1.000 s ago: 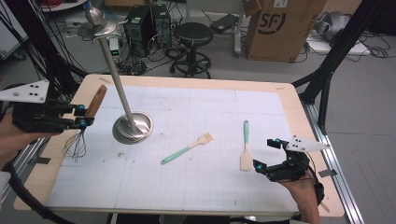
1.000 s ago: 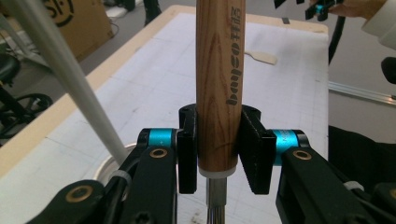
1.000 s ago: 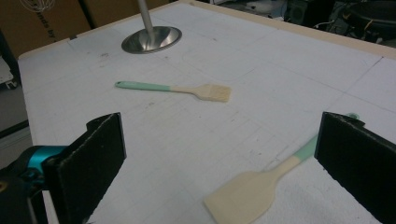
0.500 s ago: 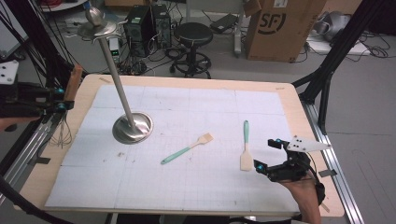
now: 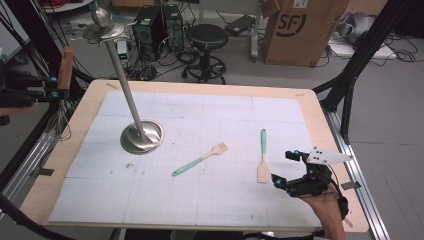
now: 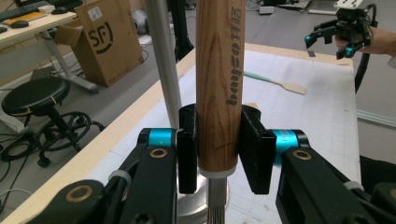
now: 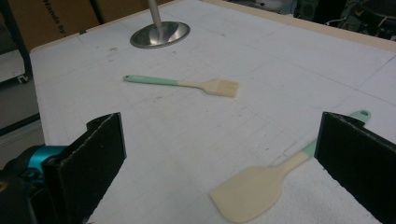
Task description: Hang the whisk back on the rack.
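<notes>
My left gripper (image 5: 54, 87) hangs beyond the table's left edge, shut on the wooden handle (image 5: 65, 67) of a whisk held upright, its wires (image 5: 62, 120) dangling below. In the left gripper view both pads clamp the wooden handle (image 6: 219, 84) at my left gripper (image 6: 218, 151). My right gripper (image 5: 286, 167) rests open near the front right corner, just right of a mint-handled spatula (image 5: 263, 156). In the right gripper view the spatula (image 7: 254, 191) lies between the wide jaws of my right gripper (image 7: 219, 168), untouched. A mint-handled brush (image 5: 200, 159) lies mid-table.
A tall steel stand with a round base (image 5: 142, 136) and slanted pole (image 5: 122, 85) stands at the table's left middle. The white gridded mat (image 5: 225, 115) covers the wooden table. A stool (image 5: 206, 37) and a cardboard box (image 5: 300, 27) sit beyond the far edge.
My left gripper has carried the whisk leftward and upward, from over the table's left part to beyond its edge. The right gripper, spatula and brush have stayed put.
</notes>
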A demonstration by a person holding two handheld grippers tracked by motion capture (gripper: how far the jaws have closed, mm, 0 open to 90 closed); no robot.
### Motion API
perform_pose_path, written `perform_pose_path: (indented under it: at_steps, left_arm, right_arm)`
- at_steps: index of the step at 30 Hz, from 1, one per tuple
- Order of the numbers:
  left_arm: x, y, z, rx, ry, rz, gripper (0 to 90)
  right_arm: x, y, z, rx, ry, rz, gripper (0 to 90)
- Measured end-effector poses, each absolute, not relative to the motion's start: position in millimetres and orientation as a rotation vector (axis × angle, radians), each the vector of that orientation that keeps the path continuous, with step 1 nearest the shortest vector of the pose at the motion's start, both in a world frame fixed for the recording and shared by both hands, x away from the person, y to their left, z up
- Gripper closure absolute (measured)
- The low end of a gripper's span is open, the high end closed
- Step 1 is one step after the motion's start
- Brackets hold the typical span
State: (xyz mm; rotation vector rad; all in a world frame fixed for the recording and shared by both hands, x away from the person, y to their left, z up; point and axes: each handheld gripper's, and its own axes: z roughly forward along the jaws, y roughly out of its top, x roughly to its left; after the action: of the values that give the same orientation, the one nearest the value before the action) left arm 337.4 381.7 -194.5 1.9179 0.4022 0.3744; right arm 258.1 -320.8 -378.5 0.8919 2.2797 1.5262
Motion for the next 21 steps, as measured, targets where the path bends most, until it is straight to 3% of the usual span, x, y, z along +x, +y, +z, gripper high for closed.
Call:
perform_pose_path:
  at_steps: [21]
  left_arm:
    - [358,386,-177,1.904,0.419,0.364,70.4]
  right_arm:
    - [258,-325,-379,0.913,2.255,1.526,0.6]
